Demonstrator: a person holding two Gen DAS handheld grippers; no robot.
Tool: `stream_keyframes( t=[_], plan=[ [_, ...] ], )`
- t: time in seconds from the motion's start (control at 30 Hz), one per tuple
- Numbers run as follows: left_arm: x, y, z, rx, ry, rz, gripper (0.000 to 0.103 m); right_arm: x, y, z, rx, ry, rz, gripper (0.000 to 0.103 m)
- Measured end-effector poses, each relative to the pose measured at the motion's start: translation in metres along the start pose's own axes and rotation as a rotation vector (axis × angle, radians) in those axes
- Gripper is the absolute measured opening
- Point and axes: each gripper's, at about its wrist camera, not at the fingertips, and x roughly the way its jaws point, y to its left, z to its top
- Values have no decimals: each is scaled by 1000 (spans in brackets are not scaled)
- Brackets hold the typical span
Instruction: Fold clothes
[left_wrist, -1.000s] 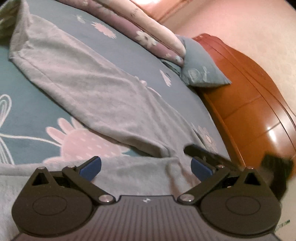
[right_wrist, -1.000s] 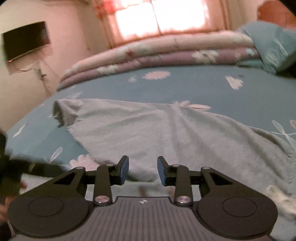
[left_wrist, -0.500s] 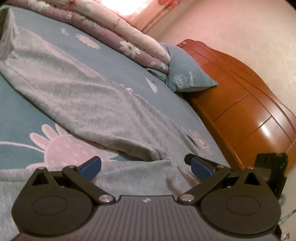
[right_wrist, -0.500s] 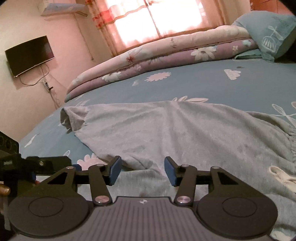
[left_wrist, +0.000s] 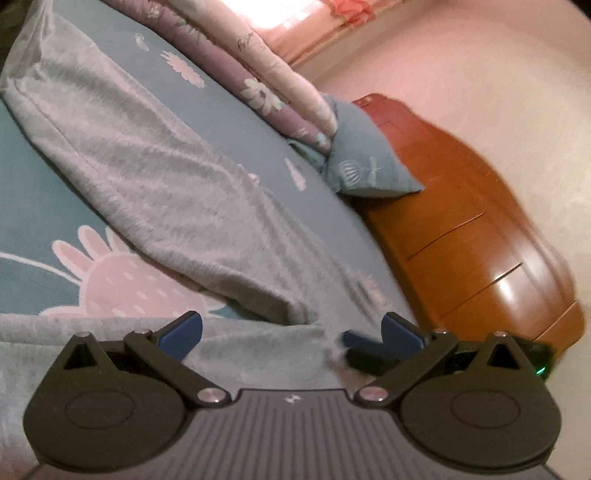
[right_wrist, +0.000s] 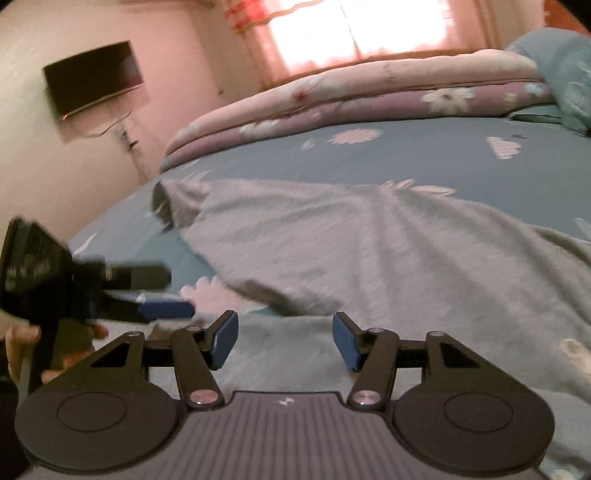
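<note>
Grey garment (left_wrist: 155, 177) spread on bed (left_wrist: 33, 206), near edge just ahead of both grippers. Left gripper (left_wrist: 291, 328) wide, empty; right gripper (right_wrist: 284, 338) part-open, empty. Advice: lower pads onto near hem, pinch both layers evenly before lifting.

grey garment (left_wrist: 155, 177); teal bedsheet (right_wrist: 406, 158), pink-white floral print; orange-brown wooden headboard (left_wrist: 480, 236).

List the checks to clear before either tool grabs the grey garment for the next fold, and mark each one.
1. Left tool open: ok.
2. Right tool open: ok.
3. Both tools empty, nothing pinched: ok.
4. Grey garment lying on the bed: ok.
5. Garment smooth: not ok, ridges run along it.
6. Near hem between the pads: cannot tell, blurred.
</note>
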Motion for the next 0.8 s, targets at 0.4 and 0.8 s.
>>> stream_keyframes(
  t=[0.4,0.8],
  plan=[
    [7,9,-3,-46,5,-21,102,44,20,-20,9,190,103,73],
    [75,11,37,-184,135,-99,102,37,11,-15,64,209,162,75]
  ],
)
